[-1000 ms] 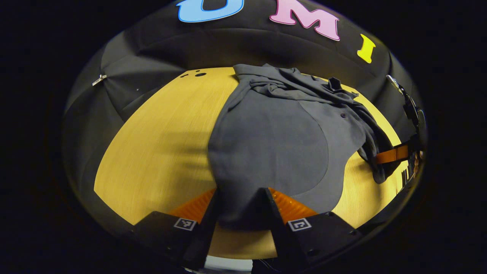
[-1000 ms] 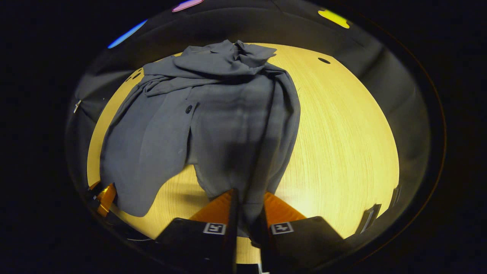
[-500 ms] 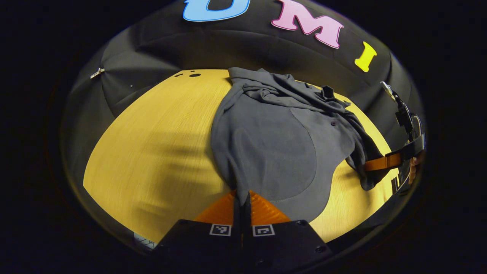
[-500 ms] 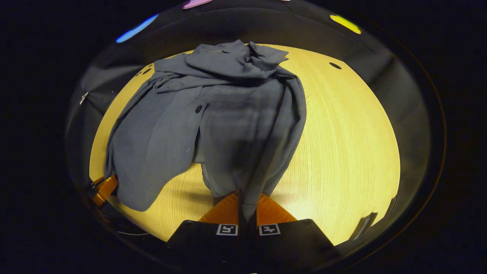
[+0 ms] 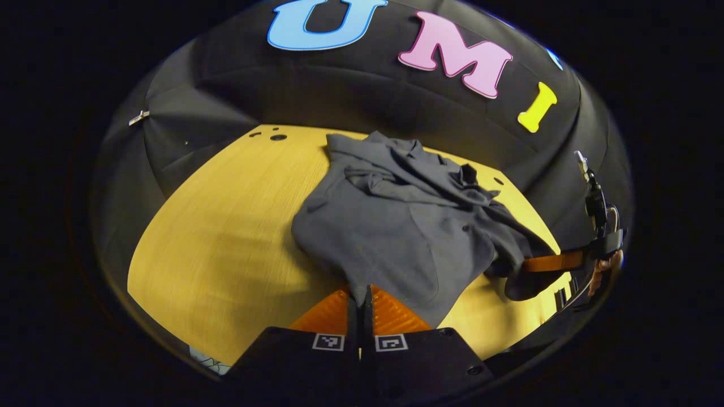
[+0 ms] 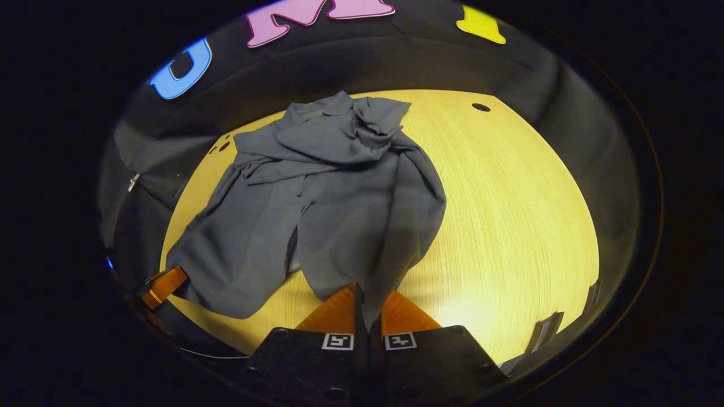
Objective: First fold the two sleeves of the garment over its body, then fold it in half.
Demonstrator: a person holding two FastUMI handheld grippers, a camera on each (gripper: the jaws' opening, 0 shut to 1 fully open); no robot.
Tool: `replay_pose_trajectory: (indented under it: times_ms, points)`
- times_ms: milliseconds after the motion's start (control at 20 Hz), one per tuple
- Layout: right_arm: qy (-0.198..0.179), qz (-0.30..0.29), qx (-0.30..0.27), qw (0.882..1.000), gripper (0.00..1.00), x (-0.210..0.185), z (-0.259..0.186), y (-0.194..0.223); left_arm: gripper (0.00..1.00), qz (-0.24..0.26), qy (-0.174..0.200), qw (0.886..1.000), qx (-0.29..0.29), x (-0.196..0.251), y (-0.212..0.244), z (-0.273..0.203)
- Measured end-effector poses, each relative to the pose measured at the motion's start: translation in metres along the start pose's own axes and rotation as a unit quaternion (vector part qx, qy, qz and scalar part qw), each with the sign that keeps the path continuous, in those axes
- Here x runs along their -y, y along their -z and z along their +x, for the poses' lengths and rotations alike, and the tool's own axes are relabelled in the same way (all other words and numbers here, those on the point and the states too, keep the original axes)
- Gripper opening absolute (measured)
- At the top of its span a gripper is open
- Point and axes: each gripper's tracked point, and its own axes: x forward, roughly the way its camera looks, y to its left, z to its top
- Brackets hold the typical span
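A dark grey buttoned shirt (image 5: 396, 226) lies rumpled on the wooden table (image 5: 226, 226), its collar bunched at the far end. My left gripper (image 5: 360, 297) is shut on the shirt's near hem, which rises off the table between the fingers. In the right gripper view the same shirt (image 6: 339, 203) spreads ahead, and my right gripper (image 6: 367, 305) is shut on another part of its near hem. The right gripper (image 5: 557, 262) also shows at the right edge of the left gripper view, and the left gripper (image 6: 164, 285) at the lower left of the right gripper view.
The table (image 6: 509, 226) has bare wood to the right of the shirt in the right gripper view and to its left in the left gripper view. Small holes (image 5: 277, 137) mark the far corner. The black booth wall (image 5: 339, 90) stands close behind.
Both grippers closed on the near hem, the left from wide open. They have since pulled back and up, lifting the hem; the shirt looks smaller and farther off.
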Motion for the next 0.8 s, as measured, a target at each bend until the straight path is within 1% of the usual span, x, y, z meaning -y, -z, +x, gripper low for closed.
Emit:
replay_pose_trajectory:
  times_ms: [150, 200, 250, 300, 350, 550, 650, 800]
  points:
    - [-0.015, 0.023, 0.015, 1.0, 0.06, -0.009, -0.002, -0.019, 0.05, 0.004, 0.008, 1.0, 0.01, 0.008, -0.025, 0.001]
    - [-0.016, 0.022, 0.021, 0.999, 0.05, -0.01, -0.003, -0.028, 0.05, 0.005, 0.011, 1.0, 0.012, 0.011, -0.032, 0.001]
    - [-0.015, 0.019, 0.028, 0.999, 0.05, -0.01, -0.002, -0.036, 0.02, 0.005, 0.011, 1.0, 0.014, 0.012, -0.039, 0.002]
    - [-0.016, 0.017, 0.037, 0.999, 0.05, -0.011, -0.003, -0.045, 0.02, 0.003, 0.012, 1.0, 0.017, 0.014, -0.047, 0.002]
    - [-0.017, 0.016, 0.045, 0.999, 0.05, -0.013, -0.003, -0.055, 0.05, 0.001, 0.013, 1.0, 0.022, 0.015, -0.056, 0.003]
    - [-0.026, 0.013, 0.07, 0.997, 0.05, -0.017, 0.001, -0.094, 0.06, -0.005, 0.011, 0.999, 0.051, 0.015, -0.094, 0.008]
    - [-0.025, 0.004, 0.085, 0.996, 0.05, -0.017, 0.001, -0.112, 0.05, -0.016, 0.013, 0.998, 0.064, 0.015, -0.113, 0.015]
    - [-0.027, -0.013, 0.104, 0.994, 0.05, -0.02, 0.005, -0.14, 0.06, -0.014, 0.01, 0.996, 0.083, 0.012, -0.143, 0.025]
